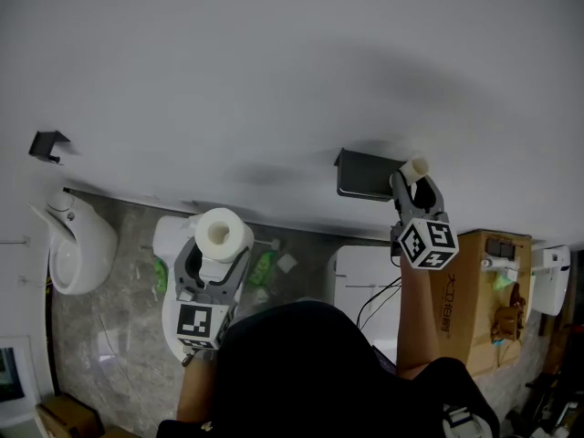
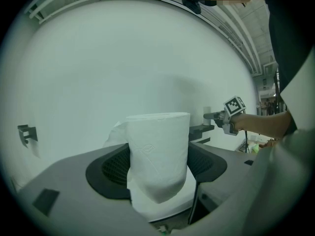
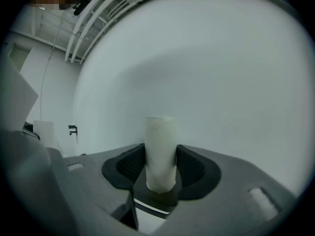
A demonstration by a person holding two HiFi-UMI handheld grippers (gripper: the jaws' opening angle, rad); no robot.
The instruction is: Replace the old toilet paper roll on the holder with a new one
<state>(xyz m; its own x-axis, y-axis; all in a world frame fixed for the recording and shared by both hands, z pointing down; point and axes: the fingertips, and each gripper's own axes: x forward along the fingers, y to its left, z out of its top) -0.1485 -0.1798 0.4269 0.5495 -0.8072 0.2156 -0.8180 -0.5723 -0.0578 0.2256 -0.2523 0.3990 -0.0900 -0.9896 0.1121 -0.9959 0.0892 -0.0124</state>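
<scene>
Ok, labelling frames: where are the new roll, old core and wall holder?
new roll point(image 1: 235, 229), head view, top end
old core point(image 3: 160, 151), right gripper view, its side
wall holder point(image 1: 363, 173), head view, dark plate

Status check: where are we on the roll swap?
Left gripper shut on new roll. Right gripper shut on bare tube, up beside wall holder. Nothing seen blocking the holder.

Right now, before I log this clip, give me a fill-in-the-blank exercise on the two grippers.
1. The right gripper is shut on a thin, nearly bare roll close to the dark holder on the ___.
2. The left gripper is shut on a full roll of toilet ___.
3. In the head view, the right gripper appears ___ in the picture than the left gripper.
Missing words: wall, paper, higher.
</scene>
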